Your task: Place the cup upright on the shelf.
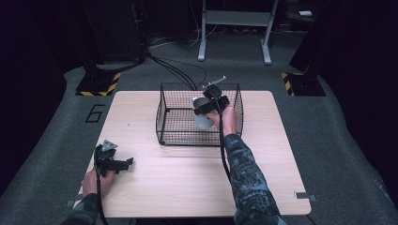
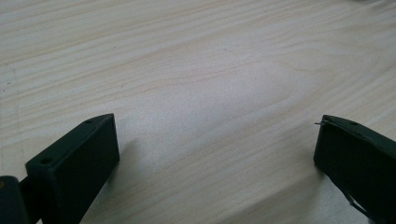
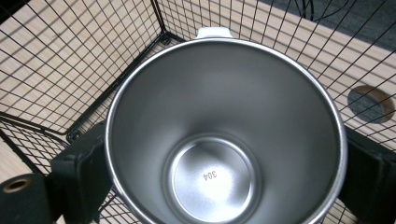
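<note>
A stainless steel cup (image 3: 219, 116) with a white outside (image 1: 202, 121) hangs inside the black wire basket (image 1: 162, 112). My right gripper (image 1: 206, 107) is shut on it, one jaw on each side of its wall (image 3: 229, 144). The cup is empty, its opening faces the right gripper view's camera, and a small white handle (image 3: 214, 31) shows at its far rim. Basket mesh (image 3: 70, 56) surrounds the cup. My left gripper (image 1: 126, 164) rests low over the wooden table near its front left corner. Its jaws stand wide open (image 2: 217, 140) over bare wood.
The basket stands at the back middle of the table (image 1: 187, 178). A round hole (image 3: 369, 103) in the tabletop shows beyond the mesh. Cables (image 1: 178, 70) run over the floor behind the table, and a metal stand (image 1: 234, 28) is farther back.
</note>
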Available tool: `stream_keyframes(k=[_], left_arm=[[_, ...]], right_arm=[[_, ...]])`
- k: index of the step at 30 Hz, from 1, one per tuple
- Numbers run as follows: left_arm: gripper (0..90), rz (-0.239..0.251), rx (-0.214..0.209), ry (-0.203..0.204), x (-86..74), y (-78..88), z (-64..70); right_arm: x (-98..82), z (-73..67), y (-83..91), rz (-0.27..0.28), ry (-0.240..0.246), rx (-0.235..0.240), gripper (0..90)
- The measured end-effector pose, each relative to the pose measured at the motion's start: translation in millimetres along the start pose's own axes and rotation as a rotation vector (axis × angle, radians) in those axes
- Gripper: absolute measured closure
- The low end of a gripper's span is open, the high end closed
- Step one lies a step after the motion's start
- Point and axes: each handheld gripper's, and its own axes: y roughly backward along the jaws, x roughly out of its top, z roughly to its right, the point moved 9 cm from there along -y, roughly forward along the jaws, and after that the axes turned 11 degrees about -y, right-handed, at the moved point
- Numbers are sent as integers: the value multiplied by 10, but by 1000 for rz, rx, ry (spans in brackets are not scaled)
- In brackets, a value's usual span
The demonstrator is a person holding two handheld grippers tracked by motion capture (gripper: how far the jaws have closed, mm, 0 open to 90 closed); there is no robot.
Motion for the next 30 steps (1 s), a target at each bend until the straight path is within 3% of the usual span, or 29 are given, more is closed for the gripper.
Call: stream_keyframes(k=[19,30], left_arm=[[2,0,0,0,0,0,0],[2,0,0,-1,0,0,-1]], right_arm=[[-140,1,-263,-51,-21,-14,65],[-150,7,-339,-68,-12,-56,64]])
